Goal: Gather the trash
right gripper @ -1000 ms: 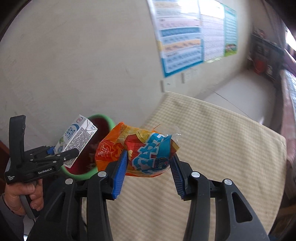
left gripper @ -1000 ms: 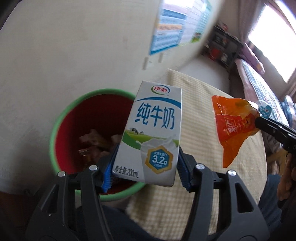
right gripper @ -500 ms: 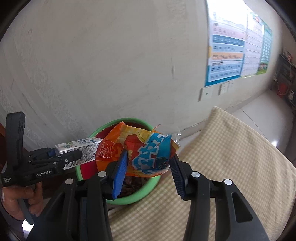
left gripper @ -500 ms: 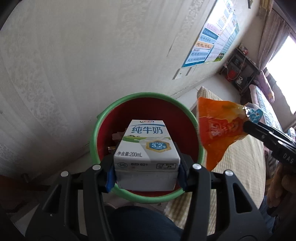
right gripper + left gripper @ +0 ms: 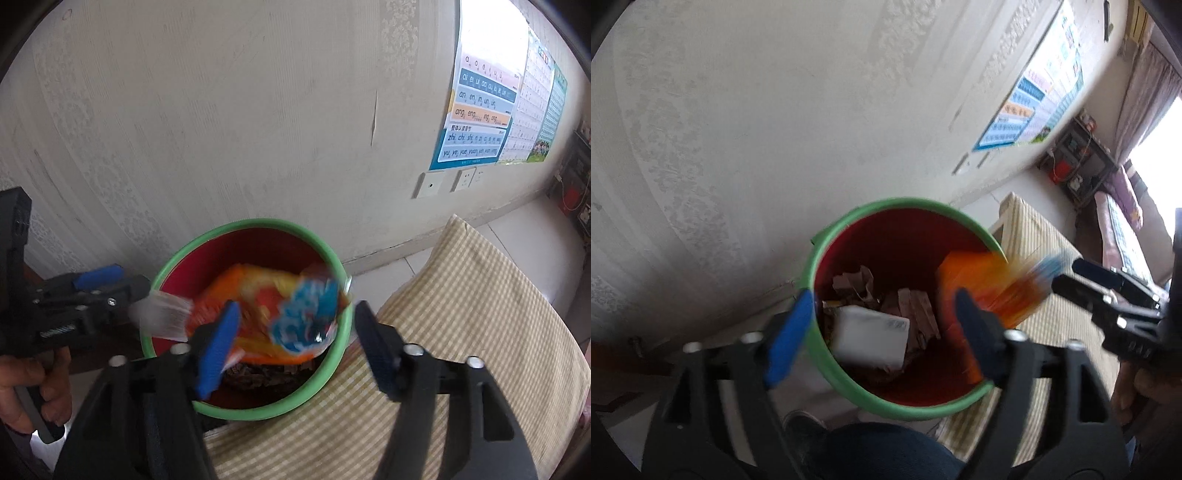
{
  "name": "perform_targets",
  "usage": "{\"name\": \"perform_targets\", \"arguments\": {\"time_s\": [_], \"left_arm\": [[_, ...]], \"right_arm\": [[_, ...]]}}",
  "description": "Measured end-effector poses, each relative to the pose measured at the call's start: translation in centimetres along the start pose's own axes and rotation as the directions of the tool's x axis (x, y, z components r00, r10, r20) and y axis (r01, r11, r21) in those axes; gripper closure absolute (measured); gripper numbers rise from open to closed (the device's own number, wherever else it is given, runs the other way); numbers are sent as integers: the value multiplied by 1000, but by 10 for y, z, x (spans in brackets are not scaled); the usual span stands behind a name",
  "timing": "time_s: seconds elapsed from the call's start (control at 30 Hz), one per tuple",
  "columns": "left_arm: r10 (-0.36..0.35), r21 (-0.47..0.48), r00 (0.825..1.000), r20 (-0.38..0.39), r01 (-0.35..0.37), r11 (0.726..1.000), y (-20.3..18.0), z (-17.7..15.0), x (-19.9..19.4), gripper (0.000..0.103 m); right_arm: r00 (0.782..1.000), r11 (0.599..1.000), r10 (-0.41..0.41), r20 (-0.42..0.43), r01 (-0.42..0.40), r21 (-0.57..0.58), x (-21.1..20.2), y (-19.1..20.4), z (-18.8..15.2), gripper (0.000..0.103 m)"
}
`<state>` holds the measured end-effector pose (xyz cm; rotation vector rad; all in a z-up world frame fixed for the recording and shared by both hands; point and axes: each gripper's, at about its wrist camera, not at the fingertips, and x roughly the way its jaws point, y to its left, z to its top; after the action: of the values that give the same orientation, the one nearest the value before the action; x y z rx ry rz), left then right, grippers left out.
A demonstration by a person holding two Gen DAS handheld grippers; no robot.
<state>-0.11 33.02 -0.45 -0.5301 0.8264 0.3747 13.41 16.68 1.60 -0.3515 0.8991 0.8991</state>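
A red bin with a green rim [image 5: 849, 218] [image 5: 255, 223] stands against the wall, with brown scraps in it. My left gripper [image 5: 882, 336] hangs over it, jaws opening, pads apart and touching nothing. The white milk carton [image 5: 871, 341] is loose below them inside the bin, and shows as a blurred streak [image 5: 162, 314] in the right wrist view. My right gripper [image 5: 295, 349] is over the bin's right side, its jaws opening too. The orange and blue snack bag [image 5: 273, 310] [image 5: 979, 288] is blurred and free of the pads, dropping into the bin.
A yellow checked cushion [image 5: 461, 332] lies right of the bin. The pale wall behind carries posters [image 5: 480, 110] and sockets [image 5: 428, 184]. A person's hand [image 5: 33, 387] grips the left tool, and a knee in jeans [image 5: 886, 450] is below the bin.
Both grippers have let go: the carton left the left jaws and the bag left the right jaws, both falling into the bin. Both tools shifted further over the bin.
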Motion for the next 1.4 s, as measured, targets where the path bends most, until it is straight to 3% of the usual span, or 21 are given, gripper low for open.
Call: {"name": "perform_targets", "arguments": {"time_s": [0.1, 0.27, 0.57, 0.9, 1.13, 1.4], "left_arm": [[-7, -22, 1000, 16, 7, 1000, 4, 1, -3, 6], [-17, -18, 1000, 14, 18, 1000, -3, -2, -6, 5], [-31, 82, 999, -6, 32, 996, -51, -21, -12, 5], [-97, 201, 995, -33, 102, 974, -126, -50, -18, 5], [-130, 327, 991, -12, 127, 936, -189, -80, -21, 5], [-166, 445, 986, 5, 147, 884, -247, -125, -19, 5]], "right_arm": [[1000, 1000, -6, -7, 6, 5, 0, -1, -4, 20], [1000, 1000, -26, 4, 26, 14, -12, -5, -10, 9], [995, 991, -93, 35, 89, 95, -51, -32, -43, 8], [976, 956, -204, 72, 183, 227, -108, -84, -98, 8], [952, 912, -295, 86, 253, 323, -150, -124, -143, 8], [903, 842, -418, 102, 342, 417, -187, -150, -209, 7]]}}
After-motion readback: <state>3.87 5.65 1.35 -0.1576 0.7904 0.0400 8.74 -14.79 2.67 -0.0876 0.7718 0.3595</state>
